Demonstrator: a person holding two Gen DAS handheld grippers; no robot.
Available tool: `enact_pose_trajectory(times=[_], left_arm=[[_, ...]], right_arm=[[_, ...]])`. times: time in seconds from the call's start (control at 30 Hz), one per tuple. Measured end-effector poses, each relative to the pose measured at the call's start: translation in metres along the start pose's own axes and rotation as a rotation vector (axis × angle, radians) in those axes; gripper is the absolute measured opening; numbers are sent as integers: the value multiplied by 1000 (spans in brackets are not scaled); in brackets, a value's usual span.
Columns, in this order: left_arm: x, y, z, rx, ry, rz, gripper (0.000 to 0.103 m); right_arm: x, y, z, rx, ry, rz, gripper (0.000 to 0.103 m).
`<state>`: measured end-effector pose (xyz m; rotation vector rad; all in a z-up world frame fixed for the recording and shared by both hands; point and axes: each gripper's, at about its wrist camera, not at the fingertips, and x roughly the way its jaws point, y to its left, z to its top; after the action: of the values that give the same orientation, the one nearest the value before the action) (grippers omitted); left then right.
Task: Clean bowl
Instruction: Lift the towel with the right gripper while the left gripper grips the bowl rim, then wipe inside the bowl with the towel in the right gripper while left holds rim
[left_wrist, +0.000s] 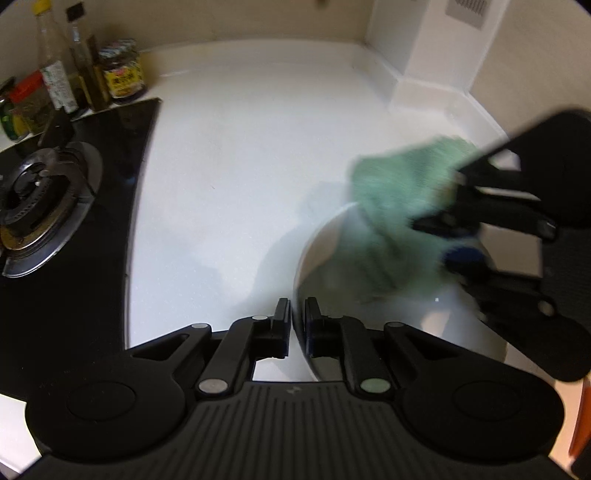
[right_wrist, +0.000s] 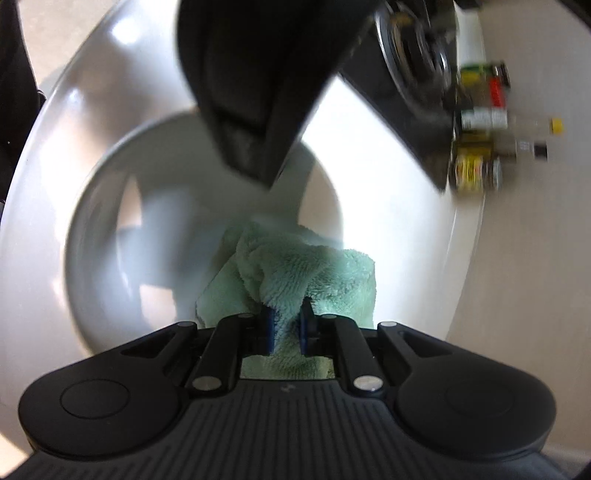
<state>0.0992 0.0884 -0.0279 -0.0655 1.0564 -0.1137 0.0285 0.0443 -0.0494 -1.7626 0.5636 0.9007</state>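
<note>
Nearest, in the left wrist view: left gripper (left_wrist: 295, 314) set astride the bowl (left_wrist: 314, 266) rim, one finger outside, one inside, the jaws close together. Hard to say through the blur whether the pads actually press on the rim or merely bracket it.

Just beyond: right gripper (right_wrist: 286, 317) clamped tight on a bunched green cloth (right_wrist: 317, 273), the wad pushed down over the rim and into the white bowl, against the inner wall.

Bowl sitting on the white counter (left_wrist: 240, 147), near the front edge, well apart from the stove (left_wrist: 37, 199) and the bottles (left_wrist: 88, 74) at the back.

Step in hand, by the look of it: wiping the inside, with the bowl steadied by the rim.

Next move, as a judgement: sweep the cloth round the wall and across the bottom, with steady downward pressure. Calls for a firm hold on the rim first, otherwise a likely skid or tip of the bowl on the smooth counter.
</note>
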Motion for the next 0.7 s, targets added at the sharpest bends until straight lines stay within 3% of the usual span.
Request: enact_pose_trajectory(times=[0.2,0.37,0.5,0.63,0.7], left_arm=[[1,0,2,-32,-17,13,12],[1,1,3,-60,-20,24,13],[1,5,5,-100,-10,10,12],[1,14,8,-141,12,-32,11],[1,21,10,-149,29,-64,11]], right_arm=[[-22,-11,-6,233,55,188,10],[-39,-26,-12,442,13,396,10],[-48,-31,-18,609,-89,530,10],[-53,-45,-28,824,-296,634,11],[-52,-49,-36,905,-388,637,10]])
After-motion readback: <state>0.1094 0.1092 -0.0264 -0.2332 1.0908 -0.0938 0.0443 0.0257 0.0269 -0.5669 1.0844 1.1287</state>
